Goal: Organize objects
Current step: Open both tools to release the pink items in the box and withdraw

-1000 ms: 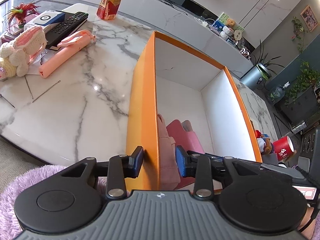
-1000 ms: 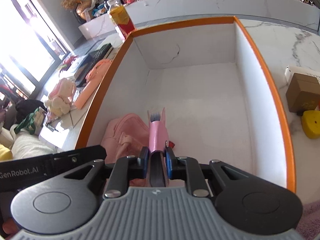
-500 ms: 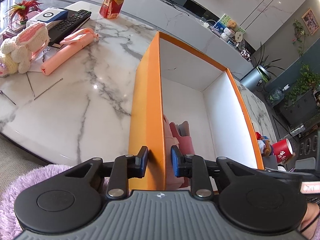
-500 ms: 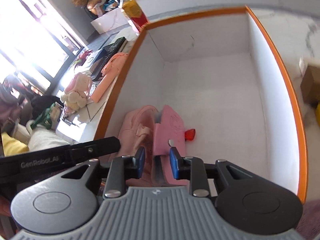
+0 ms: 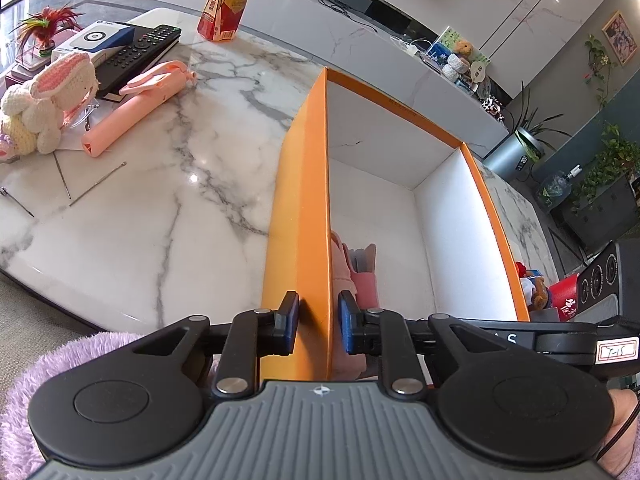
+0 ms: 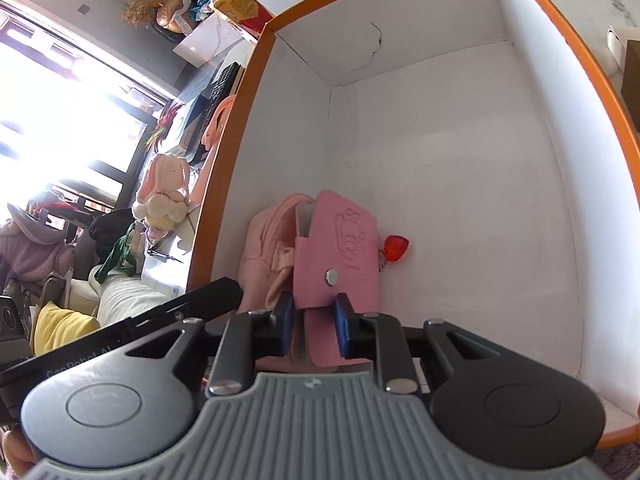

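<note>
pink wallet (image 6: 338, 264) lies flat between parted right tongs (image 6: 314, 322) (released); left tongs (image 5: 316, 326) straddle box wall (image 5: 302, 216), narrow gap.

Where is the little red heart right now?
In the right wrist view the red heart charm lies on the white floor inside the orange box, hanging off the right edge of the pink card holder, near the box's left wall.

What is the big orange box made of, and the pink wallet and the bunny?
The orange box looks like stiff matte cardboard: thin straight walls, white inside, with a small crease on the far wall. The pink wallet seems to be soft faux leather or felt, embossed, with a metal snap. The bunny looks crocheted from yarn, since its surface shows knobbly stitches.
</note>
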A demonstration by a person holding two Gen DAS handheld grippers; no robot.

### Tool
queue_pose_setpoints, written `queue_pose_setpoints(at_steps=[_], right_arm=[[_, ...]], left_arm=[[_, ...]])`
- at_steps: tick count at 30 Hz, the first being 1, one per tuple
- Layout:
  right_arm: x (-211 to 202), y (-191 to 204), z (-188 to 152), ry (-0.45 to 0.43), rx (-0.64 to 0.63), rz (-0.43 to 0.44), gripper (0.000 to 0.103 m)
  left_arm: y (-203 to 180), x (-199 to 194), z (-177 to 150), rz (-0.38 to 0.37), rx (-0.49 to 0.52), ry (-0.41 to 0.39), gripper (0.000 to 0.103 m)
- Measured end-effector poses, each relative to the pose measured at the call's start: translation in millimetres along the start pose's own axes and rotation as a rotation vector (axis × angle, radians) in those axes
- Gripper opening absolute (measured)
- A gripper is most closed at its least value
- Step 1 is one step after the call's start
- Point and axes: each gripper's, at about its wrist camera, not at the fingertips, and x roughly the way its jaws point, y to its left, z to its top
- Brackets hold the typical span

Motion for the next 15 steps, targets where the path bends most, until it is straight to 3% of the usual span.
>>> queue_pose_setpoints(at_steps=[6,15], right_arm=[[-2,11,-2,-0.014,-0.096,-0.071,0.024],[-6,15,-3,-0.050,-0.105,-0.090,0.031]], left_arm=[[-4,0,-3,-0.010,-0.018,0.028,0.021],[-9,1,1,0.017,0.006,0.011,0.020]])
